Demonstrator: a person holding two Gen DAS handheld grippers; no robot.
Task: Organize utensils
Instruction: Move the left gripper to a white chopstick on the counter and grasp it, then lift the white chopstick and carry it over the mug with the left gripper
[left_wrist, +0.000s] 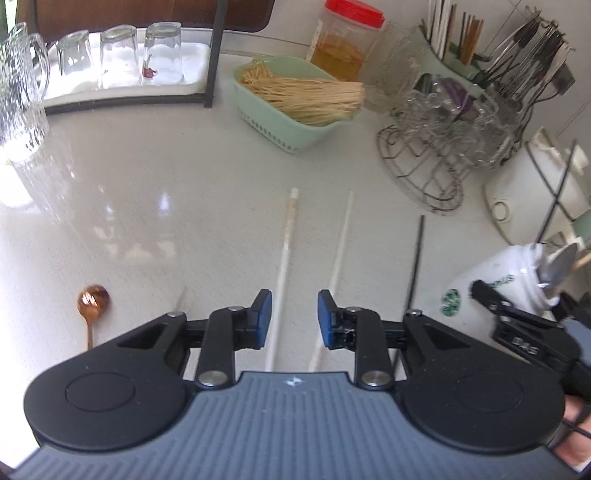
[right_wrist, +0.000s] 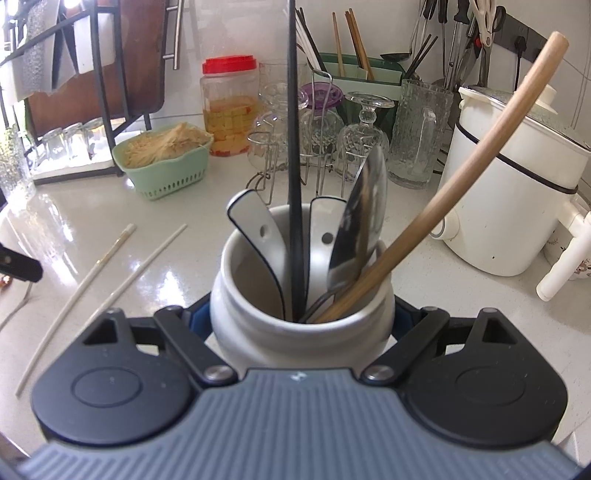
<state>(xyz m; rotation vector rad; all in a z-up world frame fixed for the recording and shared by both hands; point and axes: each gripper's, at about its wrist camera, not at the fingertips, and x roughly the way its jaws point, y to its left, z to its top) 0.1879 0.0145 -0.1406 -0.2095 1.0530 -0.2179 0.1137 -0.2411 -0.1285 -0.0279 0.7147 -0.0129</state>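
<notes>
The white ceramic jar (right_wrist: 301, 325) was apparently clamped by the right tool (right_wrist: 301, 321); the left tool (left_wrist: 294, 319) was held open, empty, over two thin, stiff, slippery white chopsticks (left_wrist: 284, 266), best pinched mid-shaft.

Utensils partly gathered in a white ceramic jar (right_wrist: 258, 325), the rest lying loose on the tabletop (left_wrist: 147, 192).

The jar stands upright and holds two white ladle-like spoons with dark edging (right_wrist: 255, 236), a black chopstick (right_wrist: 293, 147) standing near vertical, a metal spoon (right_wrist: 360, 225) bowl-up, and a curved wooden handle (right_wrist: 461, 173) leaning right. On the tabletop two white chopsticks (left_wrist: 286, 266) (left_wrist: 338, 266) lie nearly parallel, slightly apart; another black chopstick (left_wrist: 416, 258) lies just beside them toward the jar, and a copper spoon (left_wrist: 92, 301) rests well apart on the other side.
</notes>
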